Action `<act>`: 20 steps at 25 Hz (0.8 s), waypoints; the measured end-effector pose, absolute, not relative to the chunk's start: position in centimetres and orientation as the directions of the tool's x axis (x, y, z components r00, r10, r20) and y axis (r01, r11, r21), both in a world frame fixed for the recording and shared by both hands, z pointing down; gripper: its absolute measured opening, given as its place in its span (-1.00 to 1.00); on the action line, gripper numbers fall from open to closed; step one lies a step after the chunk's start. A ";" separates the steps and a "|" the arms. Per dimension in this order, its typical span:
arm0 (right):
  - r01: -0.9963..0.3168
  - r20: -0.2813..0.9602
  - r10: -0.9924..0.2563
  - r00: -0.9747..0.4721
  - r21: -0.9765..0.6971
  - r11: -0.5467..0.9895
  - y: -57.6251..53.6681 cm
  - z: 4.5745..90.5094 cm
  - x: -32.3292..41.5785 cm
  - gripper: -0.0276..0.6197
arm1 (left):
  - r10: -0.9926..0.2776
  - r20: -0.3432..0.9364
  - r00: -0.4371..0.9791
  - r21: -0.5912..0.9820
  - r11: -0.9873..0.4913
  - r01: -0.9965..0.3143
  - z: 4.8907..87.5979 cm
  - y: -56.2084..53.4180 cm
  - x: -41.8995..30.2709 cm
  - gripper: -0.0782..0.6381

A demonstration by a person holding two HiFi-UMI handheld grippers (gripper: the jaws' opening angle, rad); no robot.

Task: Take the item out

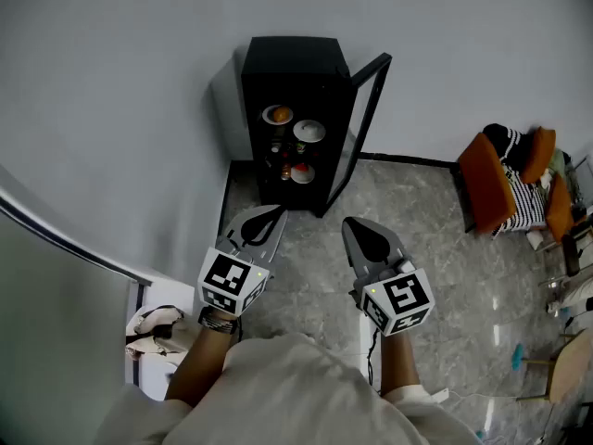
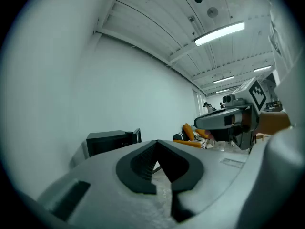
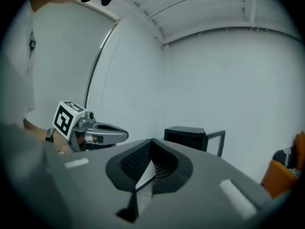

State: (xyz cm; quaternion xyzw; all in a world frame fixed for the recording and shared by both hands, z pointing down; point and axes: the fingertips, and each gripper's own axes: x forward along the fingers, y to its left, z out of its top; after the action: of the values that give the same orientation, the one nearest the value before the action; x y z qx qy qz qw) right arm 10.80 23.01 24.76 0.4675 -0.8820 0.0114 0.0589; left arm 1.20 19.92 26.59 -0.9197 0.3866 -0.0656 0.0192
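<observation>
A small black cabinet [image 1: 295, 82] stands against the wall with its glass door [image 1: 366, 123] swung open to the right. On its shelves I see a plate with an orange item [image 1: 278, 115], a white bowl [image 1: 309, 131] and a lower plate with something red [image 1: 298, 171]. My left gripper [image 1: 274, 212] and right gripper [image 1: 356, 223] hover side by side over the floor in front of the cabinet, well short of it, both shut and empty. The cabinet [image 2: 110, 141] also shows far off past the left gripper [image 2: 156, 144]. From the right gripper [image 3: 151, 141] the cabinet [image 3: 187, 136] is equally distant.
Orange chairs [image 1: 500, 185] draped with a striped cloth stand at the right wall. A glass partition with a metal rail [image 1: 65, 239] runs along the left, with a white object [image 1: 154, 328] on the floor beside it. Grey marble floor [image 1: 435, 276] lies between me and the cabinet.
</observation>
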 end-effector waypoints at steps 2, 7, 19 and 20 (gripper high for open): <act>-0.831 0.107 -0.828 -0.551 0.024 0.556 22.7 24.7 11.3 -0.90 | -0.713 0.107 0.693 -0.087 -0.701 -0.707 26.8 19.8 1.7 -0.77; -0.828 0.063 -0.825 -0.561 -0.027 0.561 22.4 24.3 12.5 -0.89 | -0.716 0.107 0.690 -0.081 -0.698 -0.712 27.2 19.6 2.7 -0.77; -0.775 0.078 -0.773 -0.629 0.009 0.632 21.4 24.9 14.5 -0.89 | -0.731 0.111 0.673 -0.083 -0.682 -0.727 27.8 19.1 5.4 -0.77; -0.770 0.075 -0.768 -0.636 0.010 0.638 21.4 24.8 14.7 -0.89 | -0.734 0.113 0.670 -0.087 -0.679 -0.729 27.7 19.0 5.7 -0.77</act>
State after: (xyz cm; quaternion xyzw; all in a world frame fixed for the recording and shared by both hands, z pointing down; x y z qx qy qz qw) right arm 14.69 21.38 24.82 0.4250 -0.9044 0.0114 0.0362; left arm 5.66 19.01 27.73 -0.9136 0.4004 -0.0692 0.0172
